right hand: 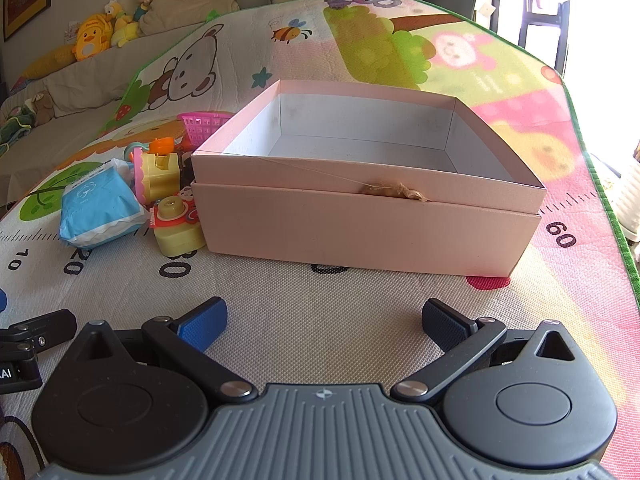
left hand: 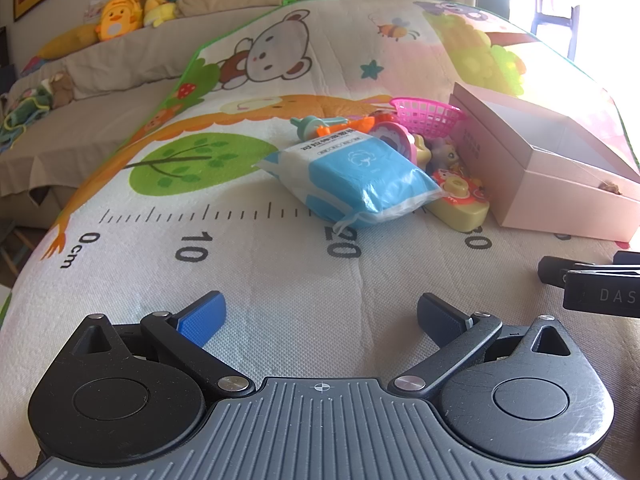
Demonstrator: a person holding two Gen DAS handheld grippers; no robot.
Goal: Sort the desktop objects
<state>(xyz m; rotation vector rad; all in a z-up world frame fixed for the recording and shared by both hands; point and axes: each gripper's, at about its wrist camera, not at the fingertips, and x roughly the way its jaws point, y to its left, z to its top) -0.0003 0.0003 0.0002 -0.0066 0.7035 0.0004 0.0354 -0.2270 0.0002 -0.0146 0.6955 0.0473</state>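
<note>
A blue and white tissue pack (left hand: 356, 178) (right hand: 98, 210) lies on the cartoon play mat, in front of a pile of small toys. The pile holds a yellow toy camera (left hand: 460, 200) (right hand: 178, 224), a pink basket (left hand: 428, 114) (right hand: 204, 124) and an orange toy (left hand: 344, 126). To the right of the pile stands an open pink cardboard box (right hand: 360, 224) (left hand: 560, 184), with nothing visible inside. My left gripper (left hand: 322, 316) is open over bare mat, well short of the tissue pack. Facing the box's front wall, my right gripper (right hand: 324, 318) is open too, holding nothing.
The play mat (left hand: 280, 264) (right hand: 320, 300) covers the whole work surface, with a printed ruler along it. A sofa with plush toys (left hand: 120, 16) runs behind on the left. The mat's edge (right hand: 616, 216) drops off at the right. Part of the other gripper (left hand: 592, 284) (right hand: 28, 344) shows in each view.
</note>
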